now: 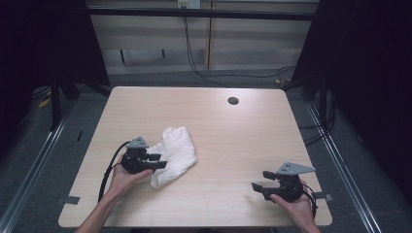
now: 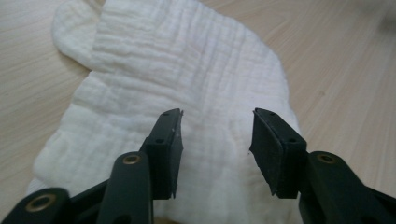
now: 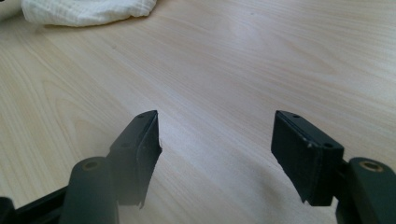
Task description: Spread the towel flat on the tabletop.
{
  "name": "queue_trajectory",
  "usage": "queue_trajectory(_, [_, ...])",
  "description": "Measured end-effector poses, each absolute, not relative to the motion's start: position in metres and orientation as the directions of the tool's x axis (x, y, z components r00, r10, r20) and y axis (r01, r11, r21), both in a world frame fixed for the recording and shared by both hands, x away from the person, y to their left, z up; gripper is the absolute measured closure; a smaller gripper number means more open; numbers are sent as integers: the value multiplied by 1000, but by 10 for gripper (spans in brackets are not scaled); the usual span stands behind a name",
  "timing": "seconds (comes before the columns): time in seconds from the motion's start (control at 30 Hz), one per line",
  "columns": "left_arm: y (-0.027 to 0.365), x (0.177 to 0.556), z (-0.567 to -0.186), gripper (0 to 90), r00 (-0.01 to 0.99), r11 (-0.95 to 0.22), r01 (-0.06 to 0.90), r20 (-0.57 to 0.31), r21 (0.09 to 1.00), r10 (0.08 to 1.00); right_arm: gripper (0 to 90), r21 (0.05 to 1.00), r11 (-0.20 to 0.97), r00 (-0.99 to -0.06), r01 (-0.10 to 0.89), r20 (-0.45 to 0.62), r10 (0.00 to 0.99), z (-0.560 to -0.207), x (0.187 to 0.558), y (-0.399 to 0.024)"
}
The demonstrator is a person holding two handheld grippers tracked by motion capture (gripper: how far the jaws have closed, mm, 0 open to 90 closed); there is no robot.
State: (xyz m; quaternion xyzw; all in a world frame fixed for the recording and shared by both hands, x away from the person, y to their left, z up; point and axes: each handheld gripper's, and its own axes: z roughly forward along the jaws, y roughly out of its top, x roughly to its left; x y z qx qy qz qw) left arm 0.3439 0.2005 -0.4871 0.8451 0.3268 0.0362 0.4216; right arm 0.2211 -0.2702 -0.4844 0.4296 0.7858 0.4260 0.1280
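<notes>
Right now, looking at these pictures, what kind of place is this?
Probably a lab recording station, not a home: a bare wooden table inside a dark-curtained metal frame, one white cloth on it, and a person holding the left gripper and right gripper.

Your white cloth [image 1: 172, 156] lies crumpled flat on the bench [image 1: 233, 141], left of centre and toward your near side. It is a soft, woven muslin-like fabric with fine crinkled ribs, folded loosely into a rough mitten shape, its narrower rounded end pointing away from you. In the left gripper view the cloth [image 2: 187, 93] spreads wide, with a small rounded lobe at its far left edge; it looks doubled over, though the layers are hard to tell apart.
</notes>
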Motion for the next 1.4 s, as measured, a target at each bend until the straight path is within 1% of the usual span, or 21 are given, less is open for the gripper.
queue_trajectory(0.03, [201,344,-489,498,778,-435,519,-196,736,597,320,775,267,-596,572,170,785,-484,221,-270])
queue_trajectory(0.1, [202,344,-493,555,784,-452,514,-185,729,593,319,776,271,-599,569,167,783,-485,222,-270])
queue_trajectory(0.13, [202,343,-494,564,779,-459,506,-159,730,607,321,774,274,-602,571,168,781,-485,222,-269])
queue_trajectory(0.2, [202,343,-494,570,783,-460,508,-168,729,599,335,773,277,-603,571,166,780,-485,221,-269])
queue_trajectory(0.37, [195,341,-500,601,799,-504,493,-139,709,586,339,774,281,-608,567,164,777,-485,221,-268])
queue_trajectory(0.4, [194,341,-499,630,809,-522,478,-123,707,574,339,773,281,-608,568,165,777,-485,221,-268])
queue_trajectory(0.43, [193,339,-499,738,824,-545,452,-97,706,558,341,773,283,-608,568,162,777,-485,221,-268])
queue_trajectory(0.47, [193,339,-499,770,827,-541,459,-116,704,550,351,772,283,-609,569,164,776,-486,222,-268])
queue_trajectory(0.53, [192,339,-500,850,831,-541,458,-122,706,543,355,768,283,-607,574,167,777,-487,223,-268])
queue_trajectory(0.63, [188,338,-500,871,839,-547,454,-130,704,529,356,762,286,-608,581,172,775,-487,224,-266])
queue_trajectory(0.77, [185,337,-500,877,845,-550,453,-141,702,516,357,762,297,-616,575,165,771,-487,223,-265])
queue_trajectory(0.87, [178,338,-501,878,849,-539,459,-169,707,501,358,762,295,-616,576,167,770,-488,224,-265])
queue_trajectory(0.9, [175,340,-502,878,848,-529,468,-192,708,494,358,754,289,-604,590,175,777,-488,225,-264])
queue_trajectory(0.97, [172,341,-503,879,849,-526,471,-202,708,488,357,743,287,-594,604,181,784,-490,227,-263])
queue_trajectory(1.13, [157,339,-501,880,865,-551,454,-199,700,460,357,754,287,-600,591,173,781,-486,229,-261])
queue_trajectory(1.2, [147,334,-500,880,881,-573,436,-201,694,427,357,756,283,-602,590,177,779,-484,228,-260])
queue_trajectory(1.23, [147,334,-500,880,881,-573,436,-201,694,427,357,756,283,-602,590,177,779,-484,228,-260])
queue_trajectory(1.27, [139,329,-501,880,886,-571,434,-215,697,411,352,760,287,-606,584,172,777,-484,227,-259])
queue_trajectory(1.33, [134,326,-500,881,893,-583,422,-209,694,398,352,758,286,-604,587,174,778,-483,227,-259])
queue_trajectory(1.4, [121,322,-499,881,906,-605,402,-205,688,370,352,760,287,-606,583,171,777,-482,226,-258])
